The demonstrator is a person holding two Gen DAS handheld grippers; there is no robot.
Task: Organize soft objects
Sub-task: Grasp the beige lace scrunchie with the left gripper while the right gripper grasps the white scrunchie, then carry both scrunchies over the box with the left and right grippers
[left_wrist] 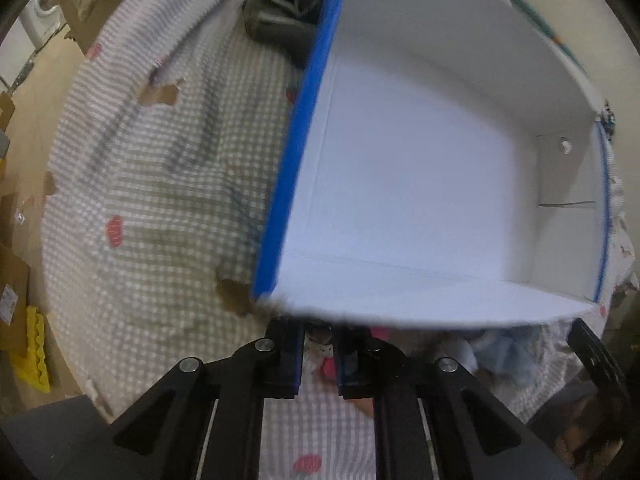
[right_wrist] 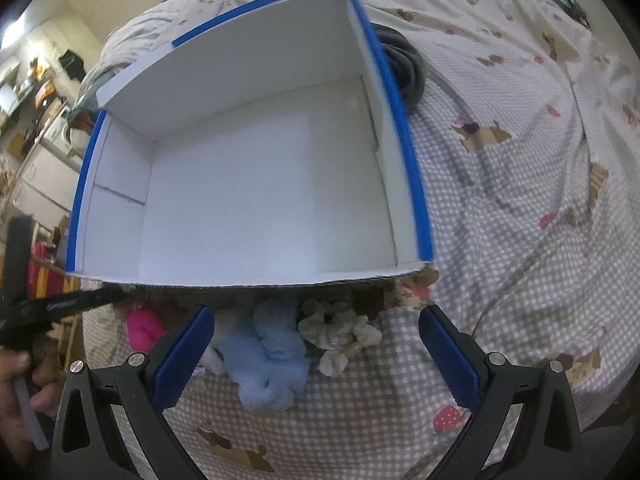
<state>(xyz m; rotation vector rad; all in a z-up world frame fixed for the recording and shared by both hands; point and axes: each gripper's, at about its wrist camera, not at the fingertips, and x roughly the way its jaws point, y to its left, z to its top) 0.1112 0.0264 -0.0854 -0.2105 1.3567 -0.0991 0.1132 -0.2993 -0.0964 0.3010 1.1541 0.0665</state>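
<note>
A white box with blue-taped rims (left_wrist: 296,152) (right_wrist: 404,136) lies open on the bed, with nothing inside. Soft objects sit in front of its near wall: a pink one (right_wrist: 142,330), a light blue plush (right_wrist: 268,356) (left_wrist: 504,348) and a grey-beige ruffled piece (right_wrist: 336,332). My left gripper (left_wrist: 318,360) is just below the box's near edge, its jaws nearly together on the pink soft object (left_wrist: 328,366). My right gripper (right_wrist: 318,356) stands wide open over the blue plush and the ruffled piece, touching neither.
A dark grey bundle (left_wrist: 280,20) (right_wrist: 404,68) lies against the box's far outer side. The checked bedsheet (right_wrist: 520,240) spreads wide to the right of the box. A person's hand (right_wrist: 24,380) holds the left gripper's handle. Cardboard and yellow foam (left_wrist: 34,352) lie beside the bed.
</note>
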